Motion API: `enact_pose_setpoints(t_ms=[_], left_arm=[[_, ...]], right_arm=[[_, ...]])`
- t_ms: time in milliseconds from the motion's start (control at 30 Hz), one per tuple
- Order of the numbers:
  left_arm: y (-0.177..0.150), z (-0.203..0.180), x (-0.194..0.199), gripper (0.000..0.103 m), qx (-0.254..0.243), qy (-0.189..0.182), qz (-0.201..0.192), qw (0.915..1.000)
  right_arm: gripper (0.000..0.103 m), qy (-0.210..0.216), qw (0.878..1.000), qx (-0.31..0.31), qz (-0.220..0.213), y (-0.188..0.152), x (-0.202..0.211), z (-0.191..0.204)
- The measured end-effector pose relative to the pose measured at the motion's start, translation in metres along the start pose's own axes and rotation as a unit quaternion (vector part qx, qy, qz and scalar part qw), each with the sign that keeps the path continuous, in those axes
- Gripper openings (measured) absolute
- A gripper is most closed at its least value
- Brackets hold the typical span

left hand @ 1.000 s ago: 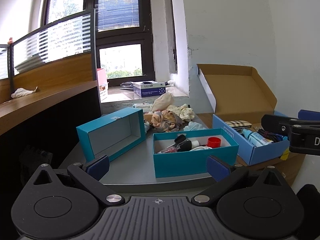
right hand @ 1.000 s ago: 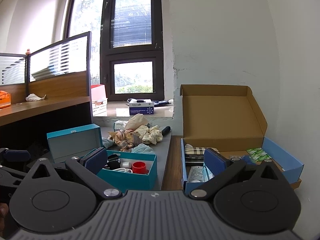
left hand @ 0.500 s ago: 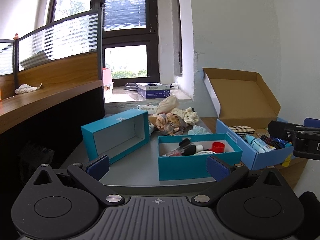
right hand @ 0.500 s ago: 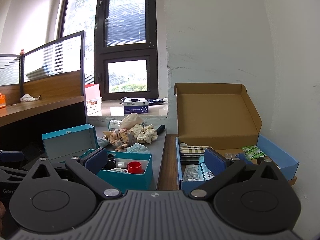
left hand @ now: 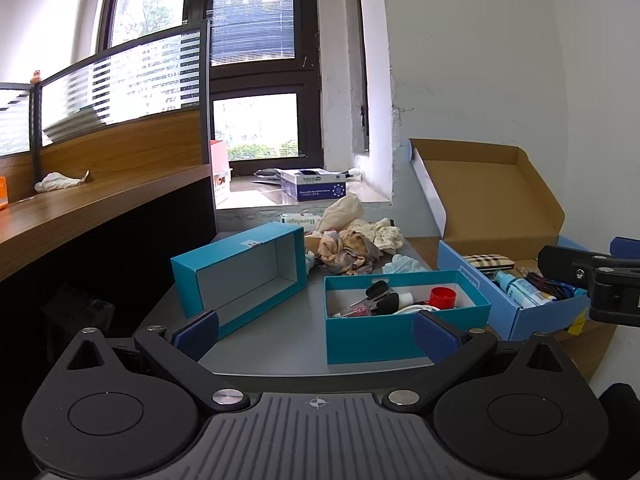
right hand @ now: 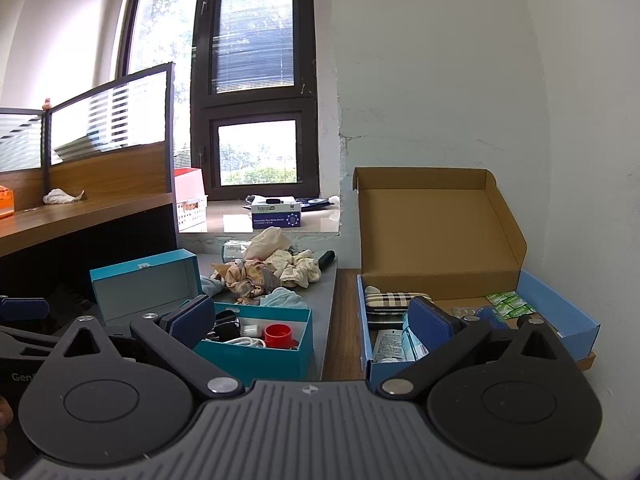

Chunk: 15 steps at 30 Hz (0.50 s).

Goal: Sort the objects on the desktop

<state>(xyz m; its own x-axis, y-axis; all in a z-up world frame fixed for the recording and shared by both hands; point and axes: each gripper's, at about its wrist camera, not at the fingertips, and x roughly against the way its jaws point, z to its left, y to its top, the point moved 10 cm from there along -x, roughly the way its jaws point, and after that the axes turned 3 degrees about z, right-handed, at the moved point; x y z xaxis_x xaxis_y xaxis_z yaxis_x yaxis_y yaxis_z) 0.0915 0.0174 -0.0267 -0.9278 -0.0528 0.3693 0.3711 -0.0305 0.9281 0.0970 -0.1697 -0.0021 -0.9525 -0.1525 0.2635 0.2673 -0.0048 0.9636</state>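
From the left wrist camera I see my left hand-held gripper (left hand: 315,331) spread wide with nothing between its pads, hovering short of the grey surface (left hand: 280,336). Ahead, a teal box (left hand: 404,318) holds a red cap (left hand: 443,297) and dark small items; an empty teal lid (left hand: 244,276) is tipped up just left of it. Crumpled cloths (left hand: 352,246) lie behind.

From the right wrist camera, my right hand-held gripper (right hand: 310,318) is also spread wide and holds nothing. A blue cardboard box (right hand: 560,312) with its lid up holds a plaid case (right hand: 394,299) and green packets (right hand: 508,303).
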Motion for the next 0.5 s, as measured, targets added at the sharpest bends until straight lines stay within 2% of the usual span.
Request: enact_pose_setpoints(t_ms=[500], left_arm=[[-0.0003,-0.0052,0.0000,0.103,-0.015,0.002,0.003,0.9999]], right_arm=[[0.103,-0.002,1.000,-0.001,0.002,-0.0013,0.0013,-0.0024]])
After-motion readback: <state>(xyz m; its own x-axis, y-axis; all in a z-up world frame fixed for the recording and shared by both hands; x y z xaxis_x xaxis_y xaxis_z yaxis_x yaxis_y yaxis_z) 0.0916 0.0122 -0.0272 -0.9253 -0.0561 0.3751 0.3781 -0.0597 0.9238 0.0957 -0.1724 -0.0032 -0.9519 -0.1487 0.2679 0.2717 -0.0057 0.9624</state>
